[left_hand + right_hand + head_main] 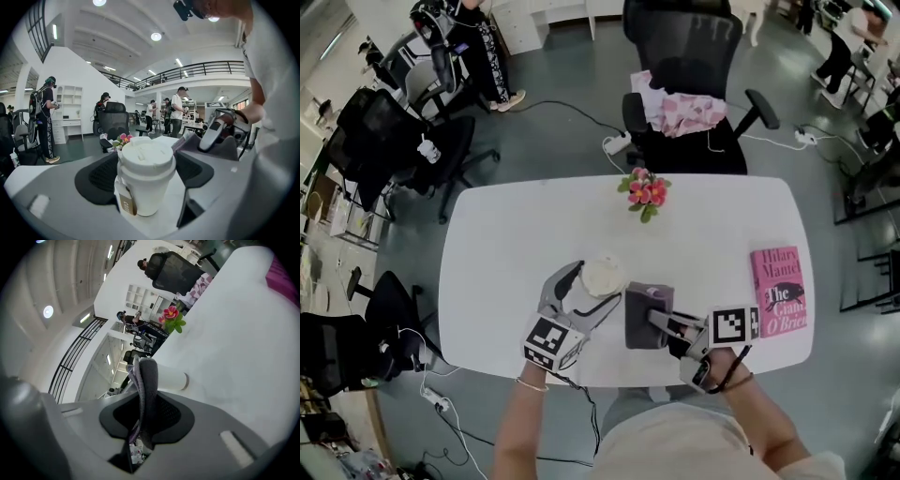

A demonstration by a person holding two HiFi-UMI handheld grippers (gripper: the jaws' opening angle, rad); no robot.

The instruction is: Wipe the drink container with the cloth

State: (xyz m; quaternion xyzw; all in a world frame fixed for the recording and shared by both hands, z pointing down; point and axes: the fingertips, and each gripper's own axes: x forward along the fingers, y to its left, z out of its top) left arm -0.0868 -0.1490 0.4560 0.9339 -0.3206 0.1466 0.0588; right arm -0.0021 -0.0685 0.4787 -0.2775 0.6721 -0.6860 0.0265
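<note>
Count: two claws, one lidded white paper cup (pixel 602 276), one grey cloth (pixel 639 323), one pink book (pixel 779 291), one small bunch of pink flowers (pixel 644 193), one white table (pixel 506 253). Nearest the person, over the strip of table along its near edge, the left claw (pixel 592 290) stands wide with the paper cup upright between its pads, gripped on both sides; a brown tag hangs down the cup's front. The right claw (pixel 661 322) is closed on the cloth, which hangs in folds from its pinched jaws just to the right of the cup; contact between cloth and cup cannot be confirmed. The book lies flat to the right, near the right claw and close to the table's right edge. The table is bare left of the cup and across its middle. The flowers sit at the far edge, well apart from the cup. Beyond that edge stands one black office chair (pixel 689 56) with pink patterned fabric on its seat.
</note>
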